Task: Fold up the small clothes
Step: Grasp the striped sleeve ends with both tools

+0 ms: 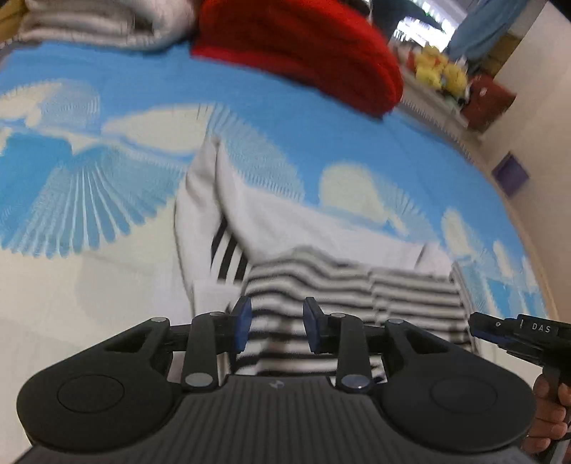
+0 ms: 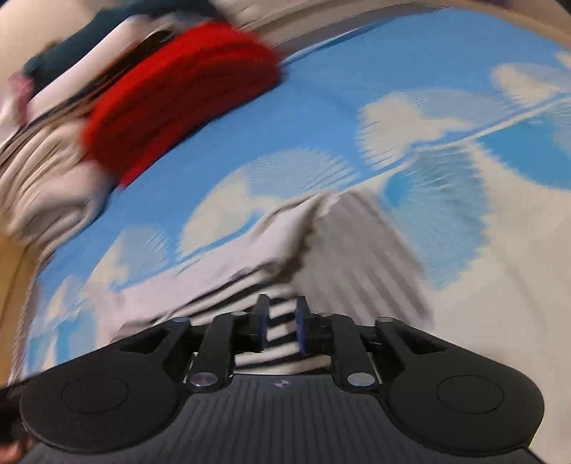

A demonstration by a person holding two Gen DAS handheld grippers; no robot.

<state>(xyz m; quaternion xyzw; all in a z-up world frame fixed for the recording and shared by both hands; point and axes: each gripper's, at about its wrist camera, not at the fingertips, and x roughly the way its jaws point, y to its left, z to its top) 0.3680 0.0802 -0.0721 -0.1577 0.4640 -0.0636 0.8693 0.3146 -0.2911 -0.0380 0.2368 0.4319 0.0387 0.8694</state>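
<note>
A small white garment with black stripes [image 1: 321,282] lies partly folded on a blue sheet with white clouds [image 1: 107,107]. My left gripper [image 1: 276,326] hovers over its near striped edge, jaws apart with nothing between the pads. My right gripper [image 2: 282,326] also sits over the striped garment [image 2: 357,242], jaws a little apart with striped cloth showing in the gap; the view is blurred. The right gripper shows at the right edge of the left wrist view [image 1: 517,332].
A folded red garment [image 1: 303,46] lies at the far side of the sheet, also in the right wrist view [image 2: 178,96]. Folded white and grey cloth [image 1: 96,21] is stacked beside it. Yellow plush toys [image 1: 439,71] and a red box [image 1: 489,100] stand beyond the bed.
</note>
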